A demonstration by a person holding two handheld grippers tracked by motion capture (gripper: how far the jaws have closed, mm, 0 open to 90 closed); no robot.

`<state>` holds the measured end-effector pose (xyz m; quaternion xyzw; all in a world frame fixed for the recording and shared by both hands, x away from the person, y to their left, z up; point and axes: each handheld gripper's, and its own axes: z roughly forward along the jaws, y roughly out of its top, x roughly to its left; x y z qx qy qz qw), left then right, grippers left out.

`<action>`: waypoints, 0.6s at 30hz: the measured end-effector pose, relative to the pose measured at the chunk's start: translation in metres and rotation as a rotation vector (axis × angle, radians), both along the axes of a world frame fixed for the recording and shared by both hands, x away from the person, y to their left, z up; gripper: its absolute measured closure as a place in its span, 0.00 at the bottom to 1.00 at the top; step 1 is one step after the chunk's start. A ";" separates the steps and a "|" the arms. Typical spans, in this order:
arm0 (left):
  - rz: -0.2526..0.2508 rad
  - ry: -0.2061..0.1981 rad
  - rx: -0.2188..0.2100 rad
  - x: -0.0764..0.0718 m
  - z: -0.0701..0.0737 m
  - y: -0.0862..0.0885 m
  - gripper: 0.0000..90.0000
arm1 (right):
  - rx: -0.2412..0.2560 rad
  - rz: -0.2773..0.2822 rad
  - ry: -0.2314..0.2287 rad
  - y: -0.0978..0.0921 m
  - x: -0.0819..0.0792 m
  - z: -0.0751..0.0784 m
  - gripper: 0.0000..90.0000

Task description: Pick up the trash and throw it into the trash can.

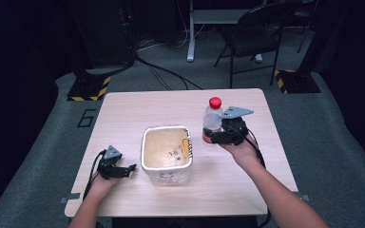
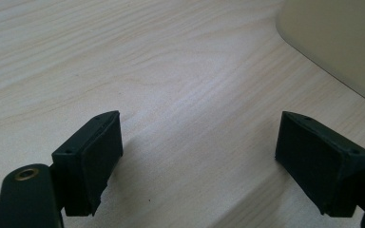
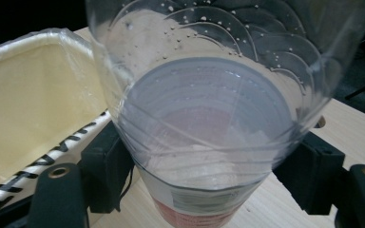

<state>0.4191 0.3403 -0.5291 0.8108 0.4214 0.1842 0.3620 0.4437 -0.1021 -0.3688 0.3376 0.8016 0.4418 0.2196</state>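
right gripper (image 1: 212, 136): jaws closed on the lower body of a clear plastic bottle (image 1: 212, 119), one jaw on each side; in the high view the bottle stands upright with its red cap (image 1: 215, 102) on top, on the right half of the wooden table (image 1: 123, 109), just to the right of a white rectangular tub (image 1: 166, 154); whether the bottle base rests on the tabletop or is lifted clear cannot be told; in the right gripper view the bottle (image 3: 214, 104) sits between the two black jaws, its clear wall carries ribbed arcs and small droplets, and a label band with a reddish lower edge shows near the bottom; the tub (image 3: 33, 95) lies to the left in that view, with a cream interior and a black-and-white striped marking along its near rim

left gripper (image 1: 132, 168): rests low over the front left part of the table, to the left of the tub and apart from it; jaws spread wide with nothing between them; in the left gripper view the gripper (image 2: 199, 161) shows bare wood grain between the jaws, and a pale rounded corner of the tub (image 2: 342, 42) shows at upper right

background, high view: a dark folding chair (image 1: 252, 35) stands on the grey floor beyond the table
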 end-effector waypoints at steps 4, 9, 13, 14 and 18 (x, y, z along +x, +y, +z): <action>0.001 0.000 0.000 0.000 0.000 0.000 0.18 | -0.003 0.011 -0.011 0.001 -0.003 0.009 0.29; 0.001 0.000 0.000 0.000 0.000 0.000 0.18 | -0.008 0.037 -0.017 0.003 -0.005 0.016 0.29; 0.002 0.000 0.000 0.000 0.000 0.000 0.18 | -0.008 0.047 -0.021 0.006 -0.007 0.020 0.30; 0.002 -0.001 -0.001 0.000 0.000 0.000 0.18 | -0.010 0.056 -0.027 0.007 -0.008 0.024 0.29; 0.002 0.000 0.000 0.000 0.000 0.000 0.18 | -0.013 0.069 -0.032 0.009 -0.010 0.030 0.30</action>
